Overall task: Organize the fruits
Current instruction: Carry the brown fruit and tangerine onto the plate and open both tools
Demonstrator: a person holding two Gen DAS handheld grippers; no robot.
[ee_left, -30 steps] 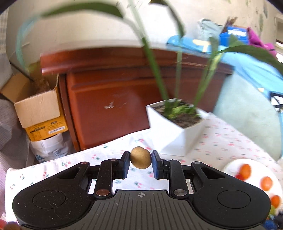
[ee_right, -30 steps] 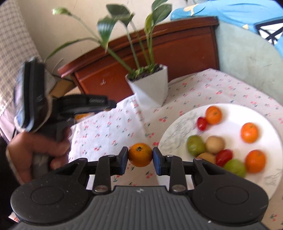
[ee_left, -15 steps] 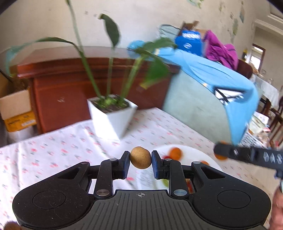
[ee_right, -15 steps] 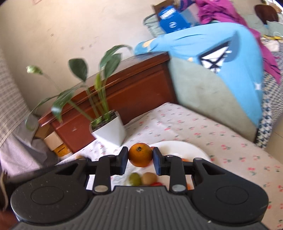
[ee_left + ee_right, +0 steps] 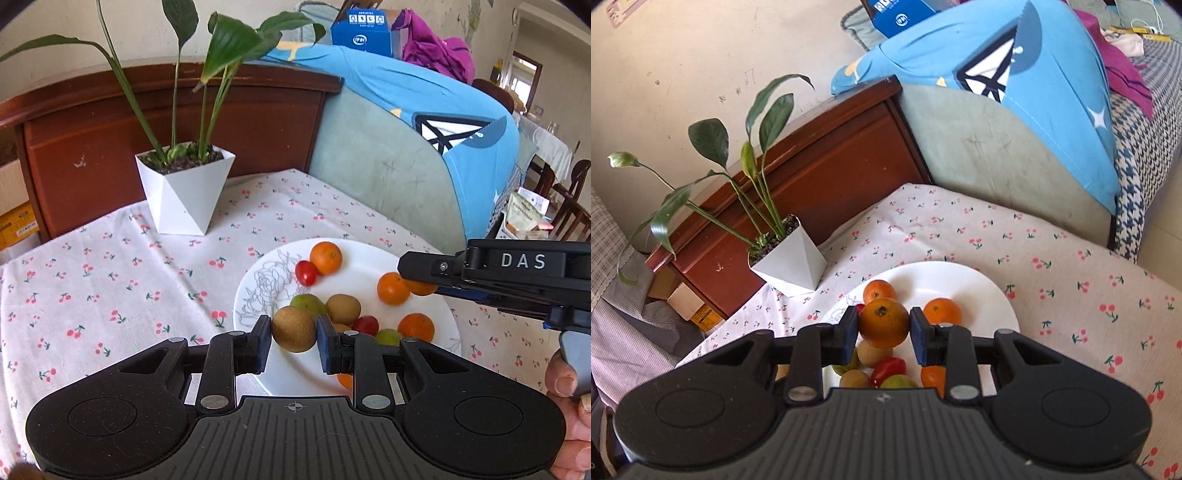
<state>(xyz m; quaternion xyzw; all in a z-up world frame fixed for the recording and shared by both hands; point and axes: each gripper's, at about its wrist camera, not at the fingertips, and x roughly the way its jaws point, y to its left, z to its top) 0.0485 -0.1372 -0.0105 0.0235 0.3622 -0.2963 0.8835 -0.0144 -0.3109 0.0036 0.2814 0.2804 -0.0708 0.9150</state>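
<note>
Counter [image 5: 110, 280]: cherry-print cloth, carries everything.
Potted plant [image 5: 184, 192]: at the back.
Plate [image 5: 369, 254]: already stocked with oranges, tomatoes, green and brown fruit.
Left gripper [image 5: 294, 334]: fingers clenched on brown fruit [image 5: 294, 329], above the plate's near edge.
Right gripper [image 5: 884, 329]: fingers clenched on orange [image 5: 884, 323], over the plate.
Outstanding, apparently: setting down both.

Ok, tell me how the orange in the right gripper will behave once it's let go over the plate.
The orange is round, so it will probably roll once the right gripper releases it. The white plate looks shallow and smooth, so little would stop it, though the fruit piled beneath may catch it. Its firm, dimpled peel likely takes a short drop unharmed.
</note>
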